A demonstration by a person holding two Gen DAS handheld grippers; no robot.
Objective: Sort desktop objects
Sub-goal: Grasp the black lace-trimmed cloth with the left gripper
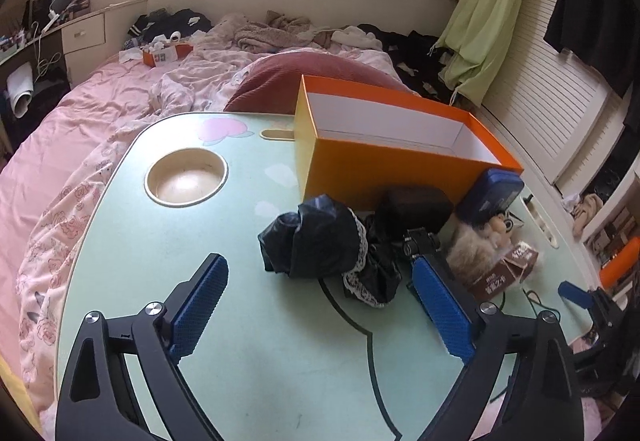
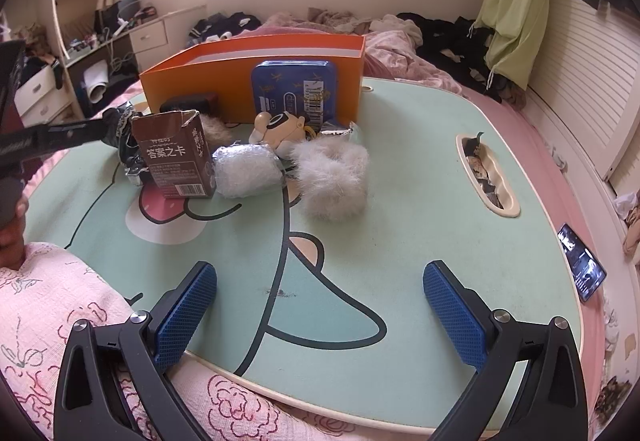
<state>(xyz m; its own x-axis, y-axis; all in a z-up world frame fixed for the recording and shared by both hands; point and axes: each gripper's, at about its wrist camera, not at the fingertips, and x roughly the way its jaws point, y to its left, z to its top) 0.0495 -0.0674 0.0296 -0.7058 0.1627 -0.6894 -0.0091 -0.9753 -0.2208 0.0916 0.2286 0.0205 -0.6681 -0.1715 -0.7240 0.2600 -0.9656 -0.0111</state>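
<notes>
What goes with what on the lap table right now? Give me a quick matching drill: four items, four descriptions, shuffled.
Items:
1. orange box
2. blue tin
3. brown carton
4. black bag

Descriptions:
A. crumpled, ahead of the open left claw
B. top torn open, printed white text
C. leaning upright against the box wall
D. lidless, white inside

Pairs: 1-D, 2-C, 3-B, 4-A

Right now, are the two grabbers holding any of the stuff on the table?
No, nothing is held. The left gripper is open above the table, short of the black bundle. The right gripper is open too, with only bare table between its fingers.
</notes>
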